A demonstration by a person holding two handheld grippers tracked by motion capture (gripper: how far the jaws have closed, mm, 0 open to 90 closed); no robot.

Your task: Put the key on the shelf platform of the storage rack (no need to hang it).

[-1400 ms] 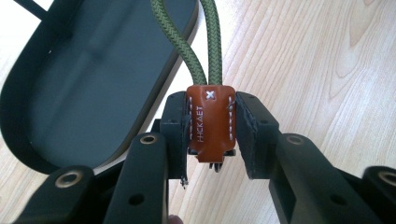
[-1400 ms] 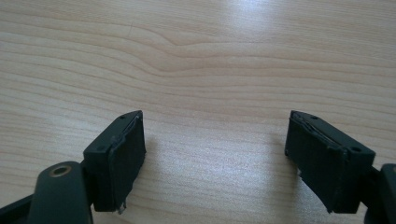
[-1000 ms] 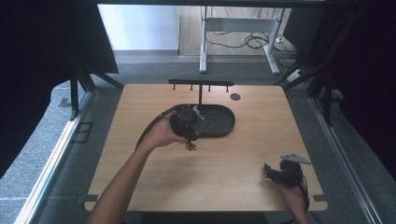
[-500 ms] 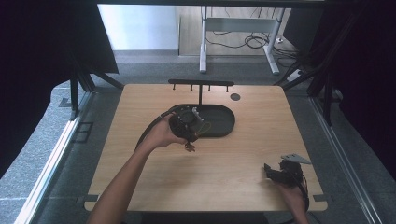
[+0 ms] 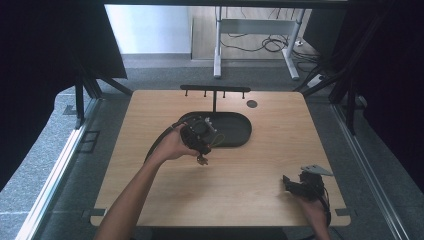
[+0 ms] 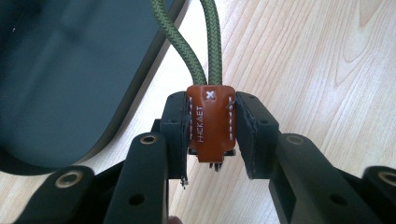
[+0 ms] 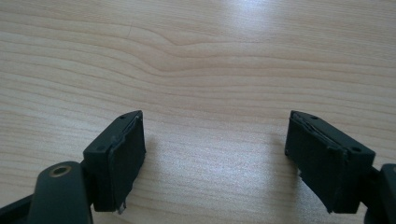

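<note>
Brown leather tab, stitched in white with an embossed mark, sits clamped between the two black jaws of the left claw; jaw pads press its left and right edges. Two strands of green braided cord rise from the tab's top toward the upper edge of the left gripper view. Behind the cord, upper left of that frame, lies a dark oval tray on pale wood.

High view: left claw sits mid-frame, held by the left hand, at the near left end of the dark tray. The tab hangs just below the claw over bare tabletop; whether it touches the wood cannot be told. A black T-shaped rack stands behind the tray, a small dark round disc beside it to the right.

Right claw: jaws spread wide, nothing between them, wood grain below. High view places it at lower right, well apart from the tray, near the tabletop's front edge.
</note>
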